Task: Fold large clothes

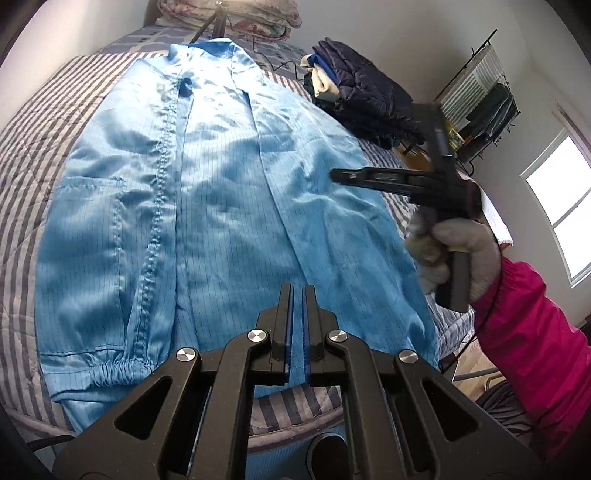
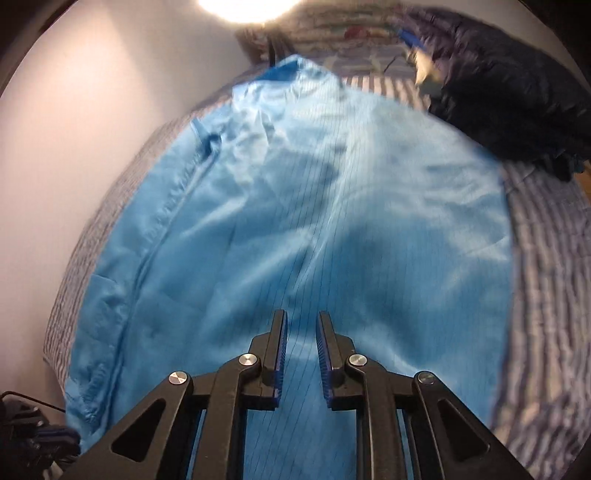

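Left gripper (image 1: 297, 291): we see its jaws closed to a thin slit with nothing in them, above the near hem of the coat.
Right gripper (image 2: 302, 317): its jaws stand narrowly apart and grip nothing; only cloth lies beneath the gap. From the left wrist we see this gripper (image 1: 338, 175) hanging over the coat's right part, held by a gloved hand (image 1: 458, 251) with a pink sleeve (image 1: 535, 350).
Coat (image 1: 207, 206): light blue, spread flat and lengthwise on the bed, collar at the far end, an elastic cuff near its left hem; the same coat (image 2: 295, 206) fills the right wrist view.
Bed (image 1: 33, 147): striped cover, showing on both sides of the coat.
Pile (image 1: 354, 92): dark jacket on folded clothes, right of the collar, just beside the coat's edge.
Quilt (image 1: 229, 14): floral, rolled at the head of the bed, a tripod (image 1: 210, 26) before it.
Rack (image 1: 480, 99): by the far wall, near a bright window (image 1: 561, 206).
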{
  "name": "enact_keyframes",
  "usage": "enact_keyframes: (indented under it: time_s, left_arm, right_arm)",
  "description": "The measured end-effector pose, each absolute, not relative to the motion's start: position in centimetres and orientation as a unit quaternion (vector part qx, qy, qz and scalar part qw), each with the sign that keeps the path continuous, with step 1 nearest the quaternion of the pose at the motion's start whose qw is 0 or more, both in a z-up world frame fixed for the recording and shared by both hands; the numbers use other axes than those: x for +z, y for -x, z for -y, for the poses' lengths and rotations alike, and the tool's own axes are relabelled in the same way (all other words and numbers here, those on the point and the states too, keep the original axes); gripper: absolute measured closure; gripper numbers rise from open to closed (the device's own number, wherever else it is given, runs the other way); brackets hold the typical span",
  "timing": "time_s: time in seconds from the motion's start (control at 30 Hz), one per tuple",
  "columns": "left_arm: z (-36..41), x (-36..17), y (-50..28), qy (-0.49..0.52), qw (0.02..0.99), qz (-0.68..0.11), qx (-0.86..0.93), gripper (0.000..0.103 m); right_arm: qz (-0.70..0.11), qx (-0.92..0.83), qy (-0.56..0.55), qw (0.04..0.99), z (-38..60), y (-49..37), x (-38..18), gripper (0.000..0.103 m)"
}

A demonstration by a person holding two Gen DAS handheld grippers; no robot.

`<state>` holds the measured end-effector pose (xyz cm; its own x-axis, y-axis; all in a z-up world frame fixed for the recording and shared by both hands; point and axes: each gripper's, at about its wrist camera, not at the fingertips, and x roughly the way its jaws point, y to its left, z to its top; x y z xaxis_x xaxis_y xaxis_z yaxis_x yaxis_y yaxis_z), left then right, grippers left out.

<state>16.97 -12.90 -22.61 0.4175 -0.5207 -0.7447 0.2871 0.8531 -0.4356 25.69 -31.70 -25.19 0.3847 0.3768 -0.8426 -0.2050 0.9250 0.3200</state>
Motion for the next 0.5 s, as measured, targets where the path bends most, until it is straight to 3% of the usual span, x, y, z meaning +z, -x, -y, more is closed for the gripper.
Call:
enact_keyframes:
  time_s: [0.27, 0.4, 0.5]
  left_arm:
    - [13.0, -20.3, -15.0, 0.111, 0.848, -0.456, -0.248, 0.102]
    - [13.7, -19.3, -14.1, 0.107, 0.848, -0.454, -0.250, 0.102]
    - [14.7, -19.1, -13.5, 0.099, 0.852, -0.453, -0.244, 0.102]
  right_arm:
    - [-0.448, 0.150, -0.143, 0.869, 38.4, -19.6, -18.1, 0.077]
    - [-0.450, 0.118, -0.162, 0.870, 41.3, -16.6, -17.1, 0.067]
    - [-0.481, 0.083, -0.186, 0.853, 43.3, -14.9, -18.6, 0.066]
